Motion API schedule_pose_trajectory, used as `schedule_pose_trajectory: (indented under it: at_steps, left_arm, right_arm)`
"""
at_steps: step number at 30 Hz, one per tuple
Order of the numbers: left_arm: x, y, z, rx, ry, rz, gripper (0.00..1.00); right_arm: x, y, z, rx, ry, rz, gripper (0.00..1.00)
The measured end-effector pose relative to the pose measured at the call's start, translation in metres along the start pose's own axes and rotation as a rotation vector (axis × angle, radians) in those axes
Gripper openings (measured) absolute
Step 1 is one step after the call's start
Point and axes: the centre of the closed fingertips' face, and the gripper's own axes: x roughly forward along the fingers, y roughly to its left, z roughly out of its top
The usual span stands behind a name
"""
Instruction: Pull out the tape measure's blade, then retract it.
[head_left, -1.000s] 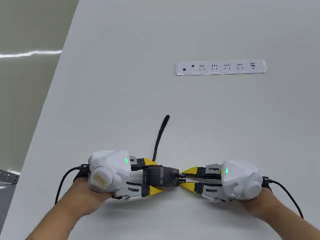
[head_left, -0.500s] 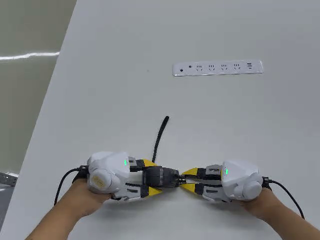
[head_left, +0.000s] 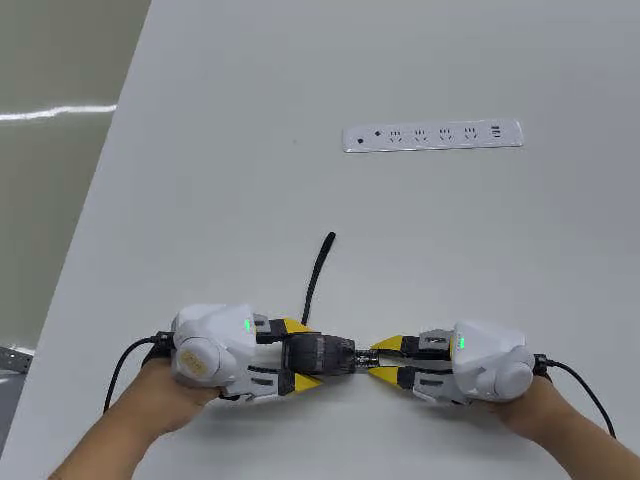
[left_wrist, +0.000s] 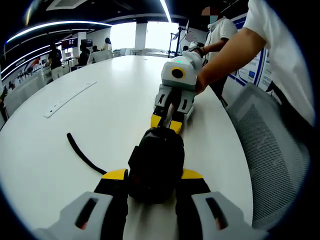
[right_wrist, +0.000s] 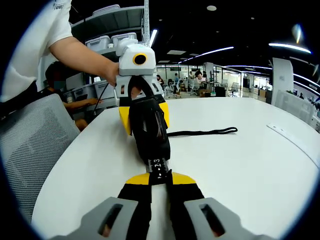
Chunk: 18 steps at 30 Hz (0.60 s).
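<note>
Left gripper (head_left: 302, 353): jaws clamped on the black boxy plastic tape measure (head_left: 322, 354), low on the white tabletop (head_left: 300, 150) near the front edge. Its thin black wrist strap (head_left: 318, 270) trails away. A short dark numbered blade (right_wrist: 157, 167) exits rightward. Right gripper (head_left: 380, 359): jaws pinching the blade tip. The blade's axis runs gripper to gripper, so the pull likely goes straight right.

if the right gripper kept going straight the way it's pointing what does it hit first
The tape measure's black case. The right gripper is shut on the short exposed blade and points along it straight at the case, which sits clamped in the left gripper.
</note>
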Motion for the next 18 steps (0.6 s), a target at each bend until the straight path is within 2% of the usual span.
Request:
schedule_pose_trajectory:
  at_steps: [18]
  left_arm:
    - [0.001,0.001,0.001,-0.007,-0.005,0.0,0.33]
  right_arm:
    - [-0.024,-0.005,-0.011,0.018,0.01,-0.015,0.11]
